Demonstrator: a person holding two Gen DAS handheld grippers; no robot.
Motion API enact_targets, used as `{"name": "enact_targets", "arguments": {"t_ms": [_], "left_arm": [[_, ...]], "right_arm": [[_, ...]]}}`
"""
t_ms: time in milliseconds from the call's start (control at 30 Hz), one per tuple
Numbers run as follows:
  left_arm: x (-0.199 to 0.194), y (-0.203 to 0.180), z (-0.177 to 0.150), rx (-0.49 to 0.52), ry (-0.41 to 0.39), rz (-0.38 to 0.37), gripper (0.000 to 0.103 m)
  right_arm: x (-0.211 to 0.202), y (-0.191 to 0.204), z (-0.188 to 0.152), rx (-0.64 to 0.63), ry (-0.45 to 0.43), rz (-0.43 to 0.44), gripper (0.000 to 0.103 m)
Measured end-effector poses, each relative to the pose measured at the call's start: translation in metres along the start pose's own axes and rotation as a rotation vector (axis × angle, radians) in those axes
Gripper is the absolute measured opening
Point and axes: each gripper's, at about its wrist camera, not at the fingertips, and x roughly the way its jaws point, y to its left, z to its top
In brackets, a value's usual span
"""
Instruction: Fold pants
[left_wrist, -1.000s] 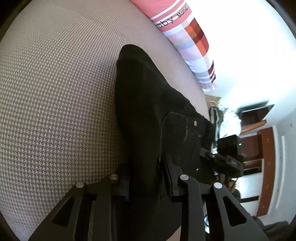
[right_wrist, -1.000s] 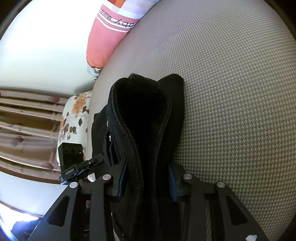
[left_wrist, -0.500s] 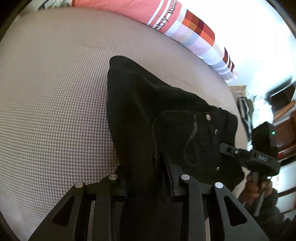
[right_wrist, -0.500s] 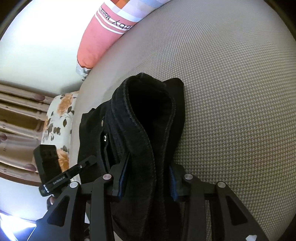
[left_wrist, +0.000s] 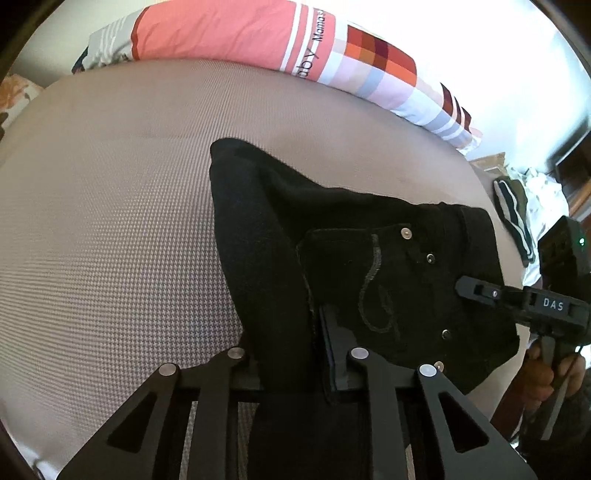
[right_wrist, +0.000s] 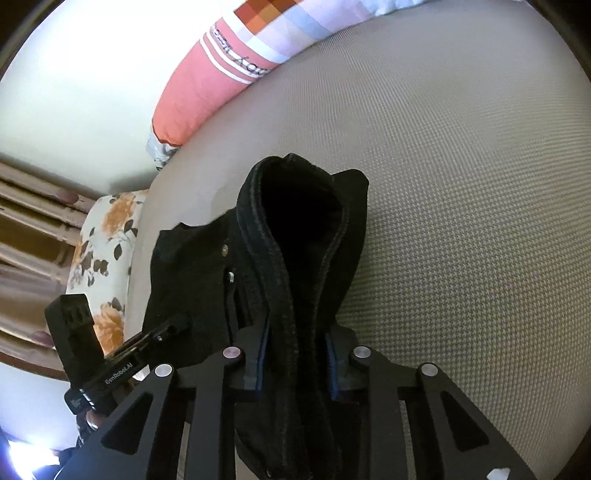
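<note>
Both grippers have just been closing on the cloth between their jaws, and since a second ago more of the pants' (left_wrist: 369, 266) pocket side has swung into the left view, the cushion (left_wrist: 258, 40) filling more of the top.

Left gripper (left_wrist: 295, 354) pinches a black fold; beyond its fingers the pants drape across the grey mattress (left_wrist: 110, 221), the stitched back pocket and rivets just right of the right finger. Farther right is the other gripper, marked "DAS". The cushion reads "baby Mama" (partly cut off).

Right gripper (right_wrist: 297, 363) pinches the waistband, which loops up ahead of its fingers. Left of them, the other gripper reads "GenRobot.AI".
</note>
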Motion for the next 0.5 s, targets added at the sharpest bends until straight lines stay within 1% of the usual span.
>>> {"name": "enact_targets", "arguments": {"t_ms": [133, 333, 500], "left_arm": [[-0.01, -0.007, -0.003, 0.045, -0.016, 0.018, 0.018], [-0.026, -0.013, -0.007, 0.089, -0.032, 0.038, 0.017], [-0.038, -0.01, -0.006, 0.083, -0.05, 0.057, 0.017]], "right_arm": [[-0.007, 0.008, -0.005, -0.006, -0.013, 0.005, 0.022], [-0.012, 0.018, -0.01, -0.017, -0.012, 0.015, 0.022], [-0.012, 0.03, -0.009, -0.034, -0.013, 0.026, 0.022]]}}
